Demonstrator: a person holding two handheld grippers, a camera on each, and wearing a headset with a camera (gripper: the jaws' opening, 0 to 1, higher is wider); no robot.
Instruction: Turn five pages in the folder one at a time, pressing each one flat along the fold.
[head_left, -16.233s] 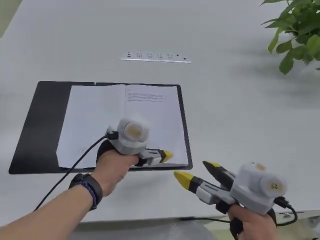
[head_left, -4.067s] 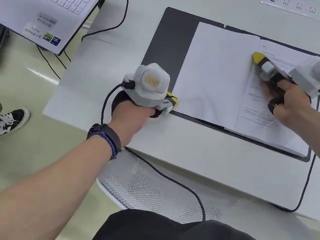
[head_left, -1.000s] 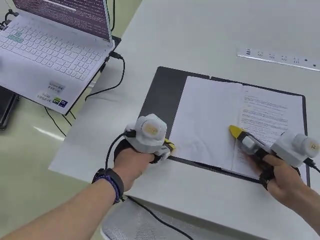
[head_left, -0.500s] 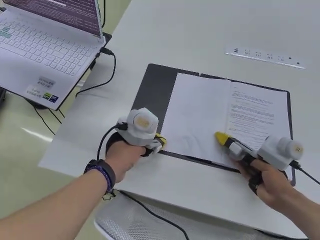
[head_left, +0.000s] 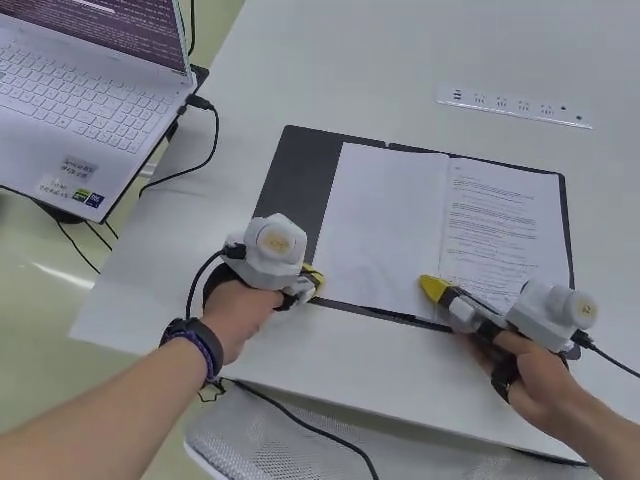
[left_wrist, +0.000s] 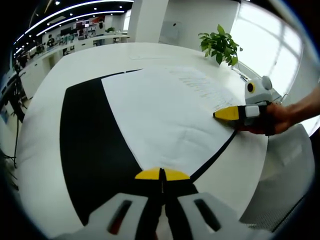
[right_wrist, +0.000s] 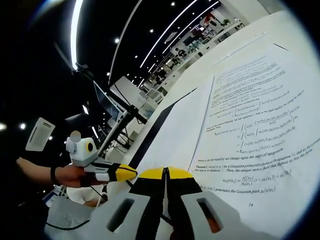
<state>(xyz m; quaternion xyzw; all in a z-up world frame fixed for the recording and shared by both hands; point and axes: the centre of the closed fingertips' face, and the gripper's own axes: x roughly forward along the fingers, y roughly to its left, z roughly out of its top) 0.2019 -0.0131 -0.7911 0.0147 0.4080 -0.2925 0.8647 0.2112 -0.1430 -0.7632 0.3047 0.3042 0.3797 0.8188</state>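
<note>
The black folder (head_left: 288, 180) lies open on the white table, with a blank page (head_left: 385, 225) on its left side and a printed page (head_left: 505, 235) on its right. My right gripper (head_left: 432, 288) is shut, and its yellow tips rest on the fold near the folder's near edge. In the right gripper view my right gripper (right_wrist: 165, 173) sits where the blank page (right_wrist: 180, 135) meets the printed page (right_wrist: 255, 130). My left gripper (head_left: 310, 282) is shut and empty, pressing the folder's near left edge. The left gripper view has my left gripper (left_wrist: 161, 174) on the black cover (left_wrist: 85, 150).
An open laptop (head_left: 80, 100) stands at the far left, with a black cable (head_left: 195, 160) running toward the folder. A power strip (head_left: 515, 105) lies beyond the folder. A mesh chair seat (head_left: 260, 440) sits below the table's near edge. A potted plant (left_wrist: 220, 47) stands far off.
My right gripper has slid along the fold toward the folder's near edge. My left gripper has stayed at the folder's near left edge. The head camera has shifted.
</note>
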